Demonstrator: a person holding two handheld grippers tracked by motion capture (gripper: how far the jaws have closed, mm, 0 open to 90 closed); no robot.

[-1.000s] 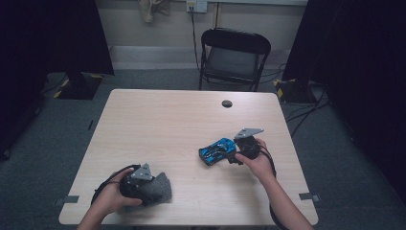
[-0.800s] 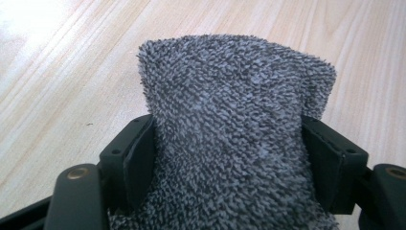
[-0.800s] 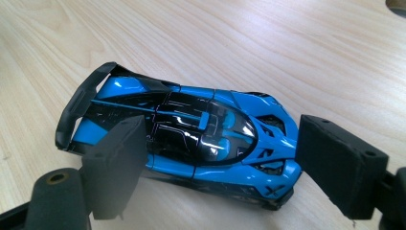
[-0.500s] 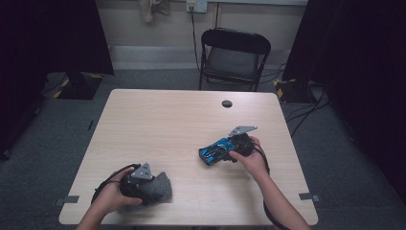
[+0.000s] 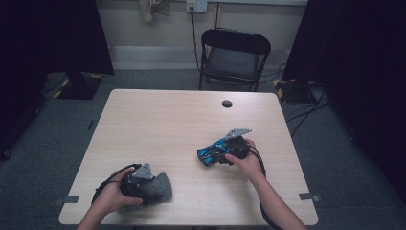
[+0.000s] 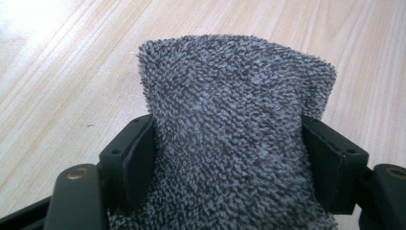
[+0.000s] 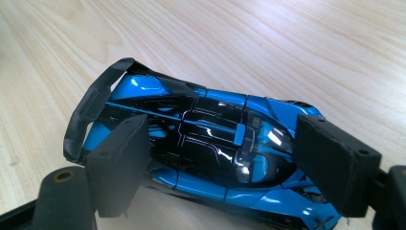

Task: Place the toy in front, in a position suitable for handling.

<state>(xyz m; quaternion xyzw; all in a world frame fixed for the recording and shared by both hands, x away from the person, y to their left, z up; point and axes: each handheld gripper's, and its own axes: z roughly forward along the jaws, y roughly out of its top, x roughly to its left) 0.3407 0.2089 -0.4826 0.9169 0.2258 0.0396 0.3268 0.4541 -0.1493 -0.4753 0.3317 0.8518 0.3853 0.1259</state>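
Note:
A grey terry cloth point(image 6: 230, 91) bulges between the jaws of my left gripper point(image 6: 227, 158), and both pads press into its sides. From above, the left gripper point(image 5: 152, 188) and the cloth point(image 5: 162, 190) rest near the table's front left. A blue and black toy car point(image 7: 210, 129) lies on the wood under my right gripper point(image 7: 222, 158). Those jaws have just been closing a little. They stand apart, one over the car's rear half and one over its nose, and pinch nothing. The car point(image 5: 208, 154) sits just left of the right gripper point(image 5: 221, 154).
The wooden table point(image 5: 167, 124) has a black round cap point(image 5: 227, 103) near its far edge. A black folding chair point(image 5: 234, 52) stands behind it. Cables point(image 5: 306, 115) run over the floor at the right.
My right hand and gripper have slid slightly to the left, and the toy car has shifted a little with them. The left hand and cloth have stayed put.

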